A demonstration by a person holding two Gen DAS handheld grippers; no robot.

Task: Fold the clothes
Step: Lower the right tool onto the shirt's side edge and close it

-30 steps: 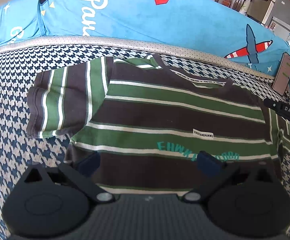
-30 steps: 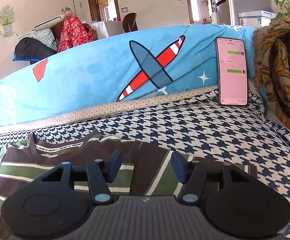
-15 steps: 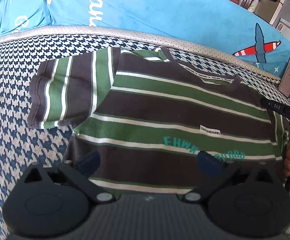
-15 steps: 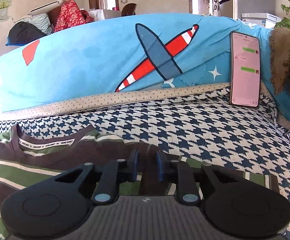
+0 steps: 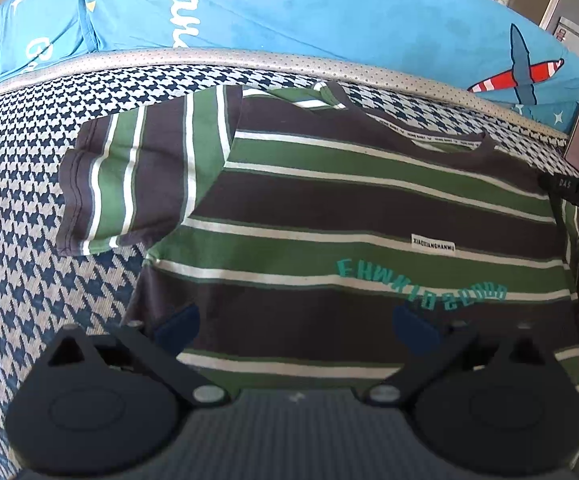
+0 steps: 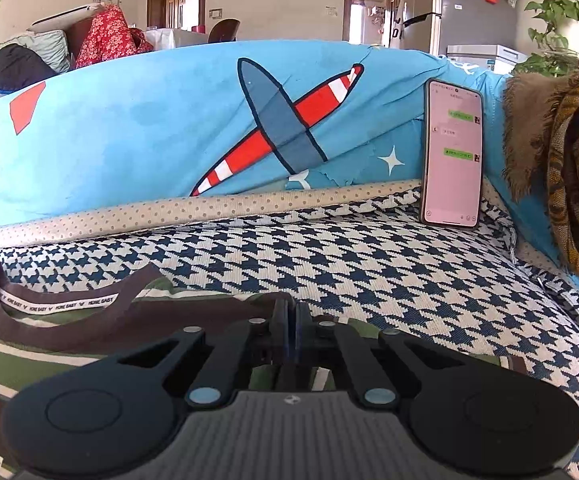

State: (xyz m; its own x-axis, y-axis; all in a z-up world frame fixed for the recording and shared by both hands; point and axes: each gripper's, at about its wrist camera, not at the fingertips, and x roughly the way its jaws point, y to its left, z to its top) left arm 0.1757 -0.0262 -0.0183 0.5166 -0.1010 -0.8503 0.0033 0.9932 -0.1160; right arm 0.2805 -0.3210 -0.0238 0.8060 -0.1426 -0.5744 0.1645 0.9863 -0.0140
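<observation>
A striped shirt (image 5: 369, 208) lies front-up, spread flat on the houndstooth cover (image 5: 29, 280), its collar toward the blue cushion (image 5: 289, 20).

Change from the earlier frames: the right gripper (image 6: 291, 320), whose fingers stood wide apart a second ago and half closed half a second ago, is now shut, the pads pressed together on the shirt's fabric at the shoulder, to the right of the collar. The left gripper (image 5: 293, 322) is unchanged: its jaws spread wide over the shirt's lower body, holding nothing.

Left of the shirt, one sleeve (image 5: 137, 180) lies spread flat, with open cover beyond its cuff edge and below it. Above the collar, a narrow band of cover separates the shirt from the cushion. Right of the shirt, the other sleeve runs under the right gripper; beyond it bare cover extends to a phone (image 6: 451, 156) propped upright against the cushion, and a brown throw (image 6: 561, 160) further right.
</observation>
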